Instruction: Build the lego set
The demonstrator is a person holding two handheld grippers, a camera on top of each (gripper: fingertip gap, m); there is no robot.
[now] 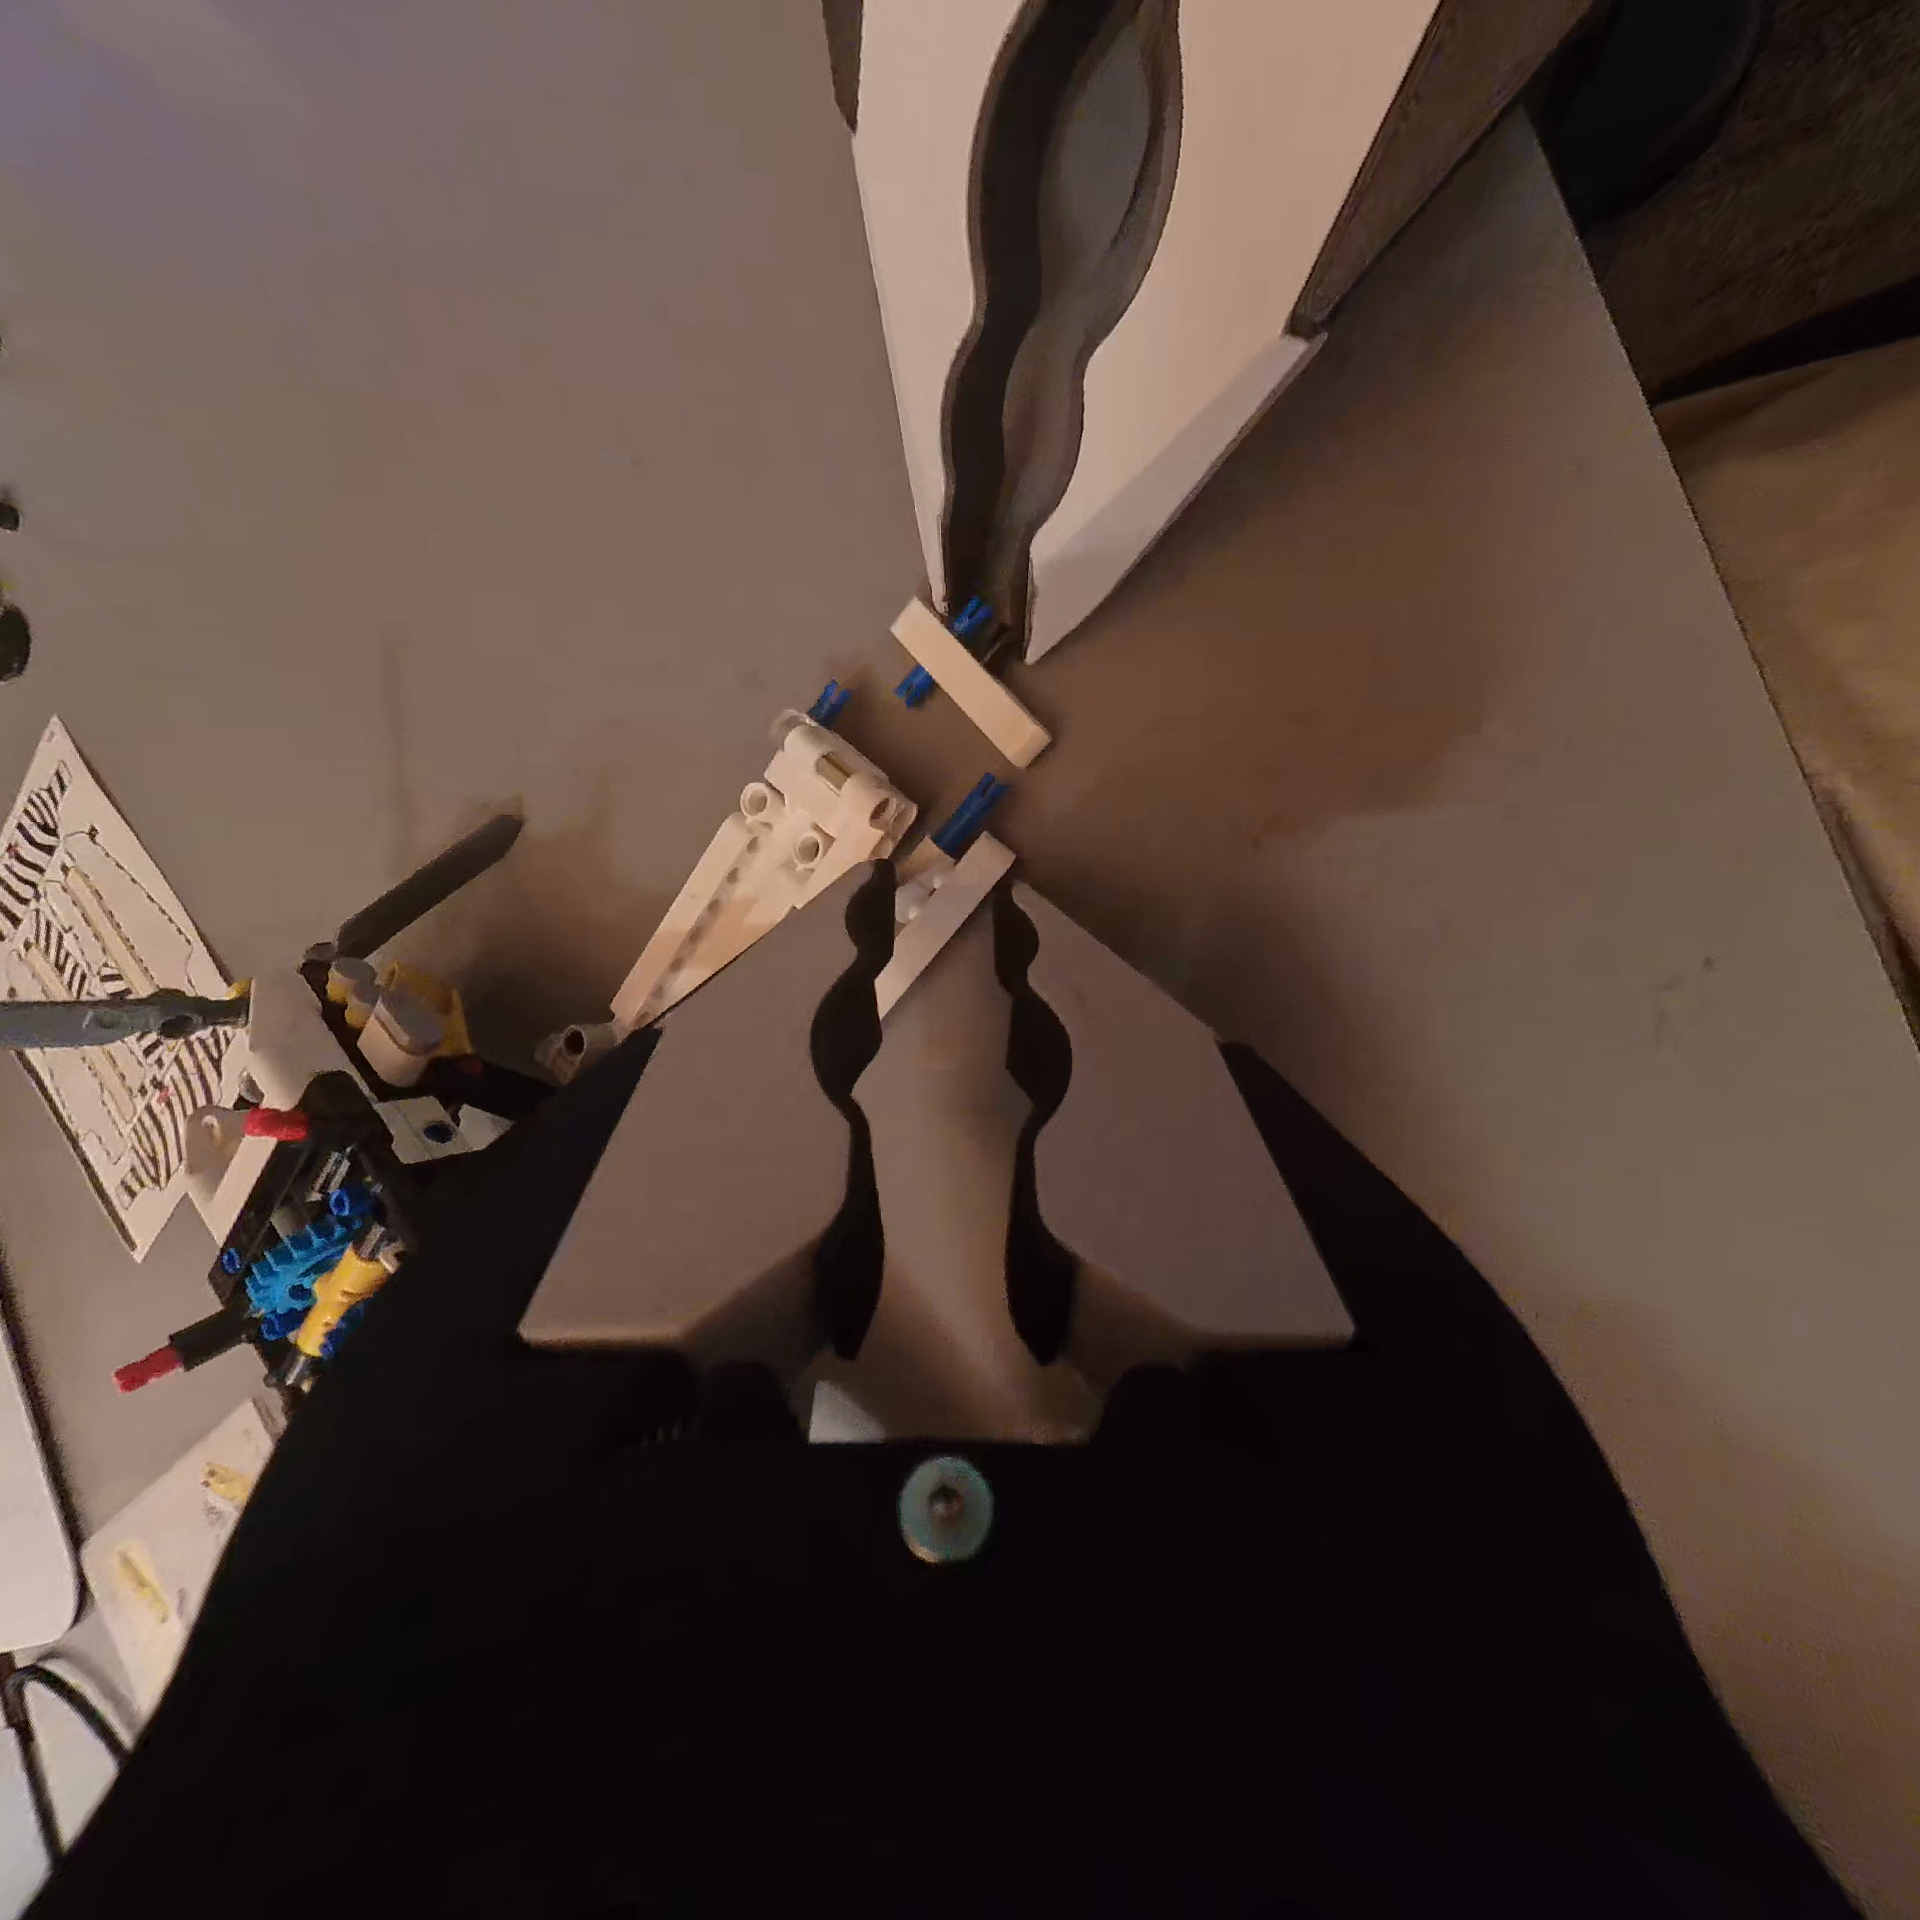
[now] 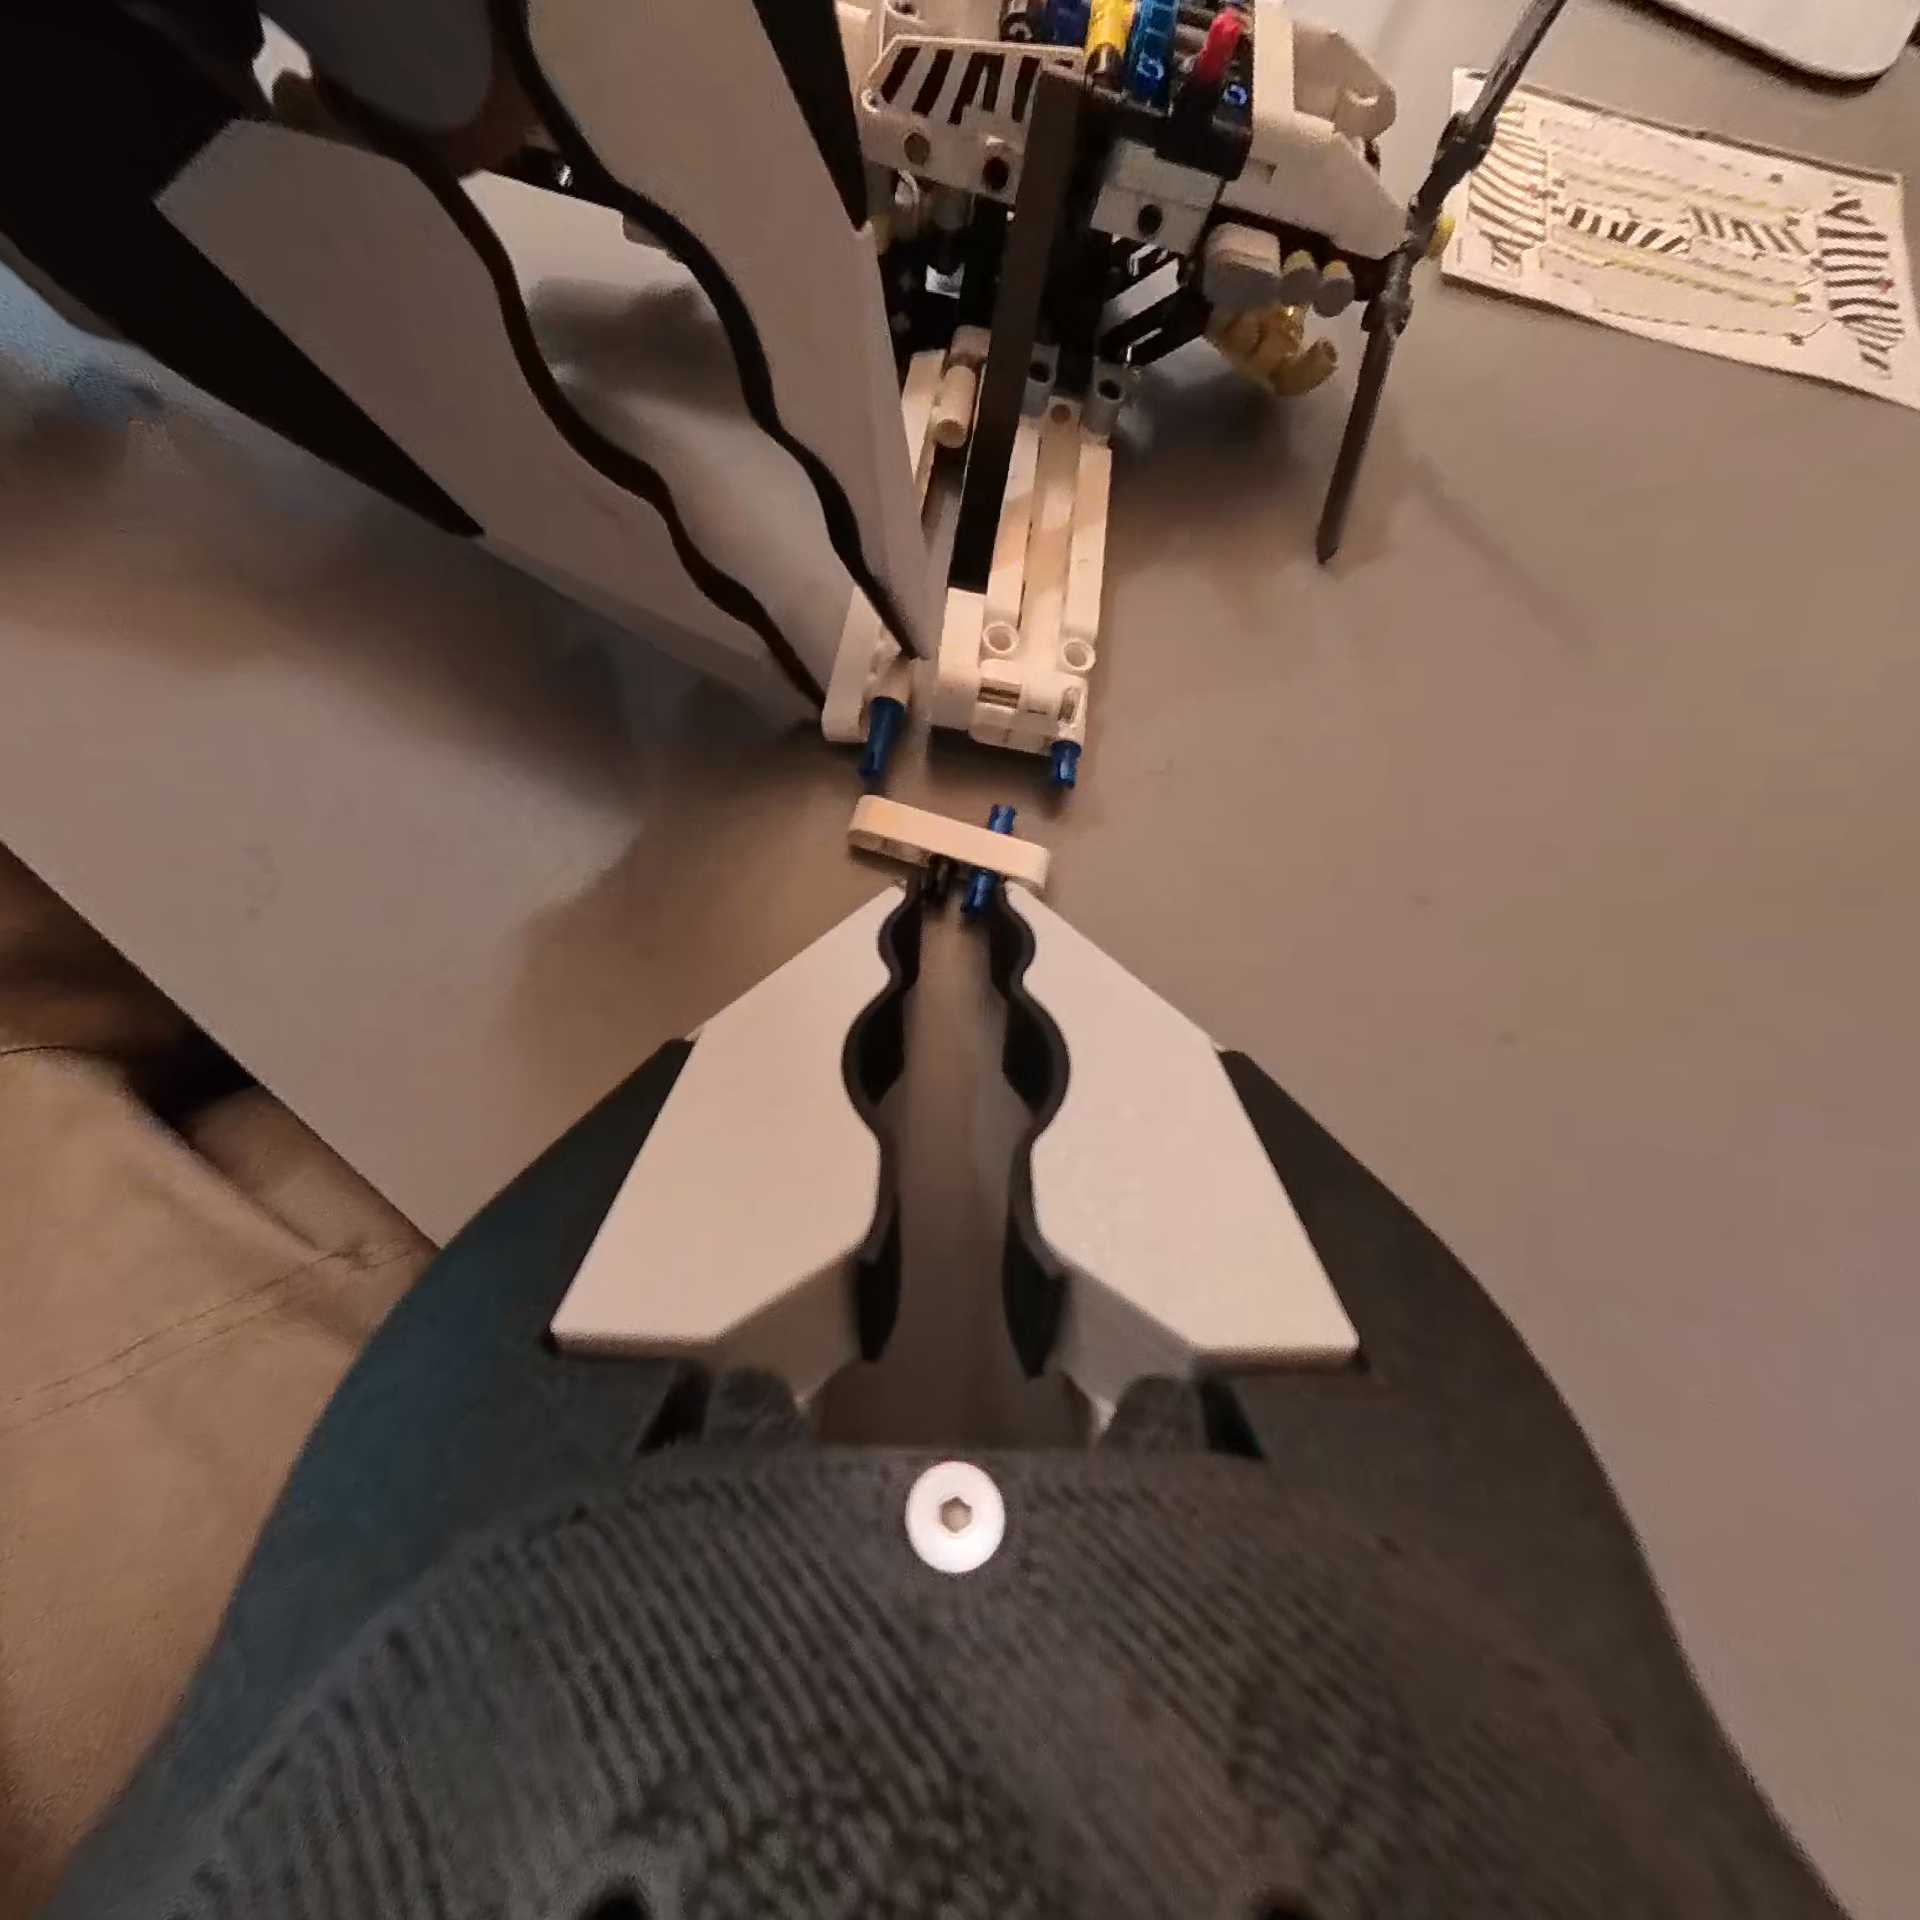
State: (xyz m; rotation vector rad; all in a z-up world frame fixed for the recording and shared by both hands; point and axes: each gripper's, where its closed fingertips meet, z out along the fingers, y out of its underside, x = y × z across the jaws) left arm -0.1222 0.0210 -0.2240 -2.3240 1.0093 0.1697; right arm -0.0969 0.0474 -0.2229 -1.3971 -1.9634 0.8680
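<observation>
Right tongs [image 2: 961, 899]: clamped on the near end of a blue pin [image 2: 982, 888] that passes through a short white beam [image 2: 951, 844], which I hold just at 6 o'clock of the model's tail.
Left tongs [image 1: 940, 883]: tips closed on a white side piece [image 1: 956, 878] beside the tail boom [image 1: 748, 894], steadying the model on the table [image 1: 1403, 831].
Model [image 2: 1143, 156]: stands at 12 o'clock in the right wrist view, with black-and-white striped panels, coloured pins and grey rotor blades [image 2: 1371, 395] already fitted.
Progress: I judge the body largely built; the beam is not yet seated, and two blue pins [image 2: 1062, 762] project from the tail end toward it.
Left wrist view only: both ends of the beam's pin, and the model's underside gearing at 8 o'clock.
Right wrist view only: alignment of beam and tail along the boom, and the sticker sheet [image 2: 1683, 229] at 2 o'clock.
</observation>
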